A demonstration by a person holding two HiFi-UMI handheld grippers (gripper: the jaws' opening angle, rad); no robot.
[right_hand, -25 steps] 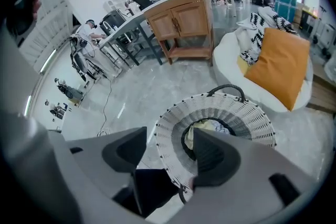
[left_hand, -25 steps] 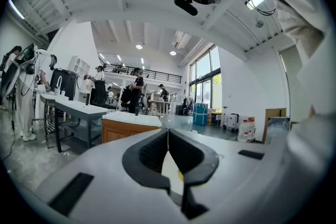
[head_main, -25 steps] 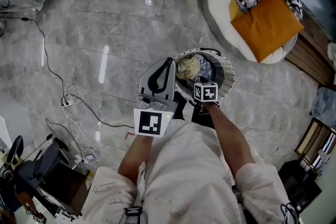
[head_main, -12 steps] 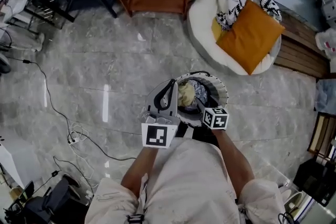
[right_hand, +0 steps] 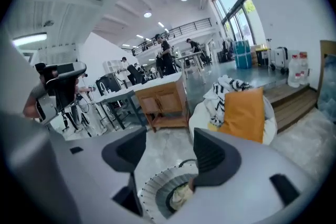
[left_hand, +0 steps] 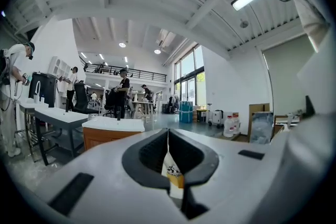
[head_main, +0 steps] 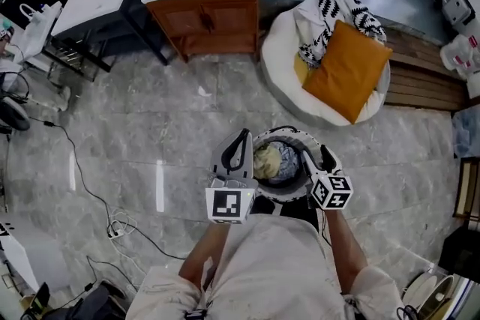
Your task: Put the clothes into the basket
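Note:
A round white-ribbed basket point(head_main: 264, 192) stands on the marble floor just in front of the person. Inside it lie a yellowish garment point(head_main: 268, 159) and a blue-grey one point(head_main: 289, 168). My left gripper point(head_main: 241, 137) hangs over the basket's left rim, shut and empty, and its jaws point(left_hand: 168, 135) meet in the left gripper view. Over the right rim my right gripper point(head_main: 316, 158) is open with nothing in it. The right gripper view shows its gap point(right_hand: 169, 150) above the basket point(right_hand: 152, 189) and the yellowish garment point(right_hand: 181, 197). A black-and-white patterned cloth point(head_main: 328, 10) lies on the beanbag.
A white beanbag point(head_main: 281, 64) with an orange cushion point(head_main: 346, 71) sits beyond the basket to the right. Farther back stands a wooden cabinet point(head_main: 217, 19) with a white top, and a dark table point(head_main: 94, 7) to its left. Cables point(head_main: 112, 217) trail on the floor at left. A wooden step point(head_main: 424, 82) is at right.
My right gripper has drawn back from over the basket's middle to its right rim, empty. The head view has tilted up, showing the cabinet. The left gripper stays shut by the left rim.

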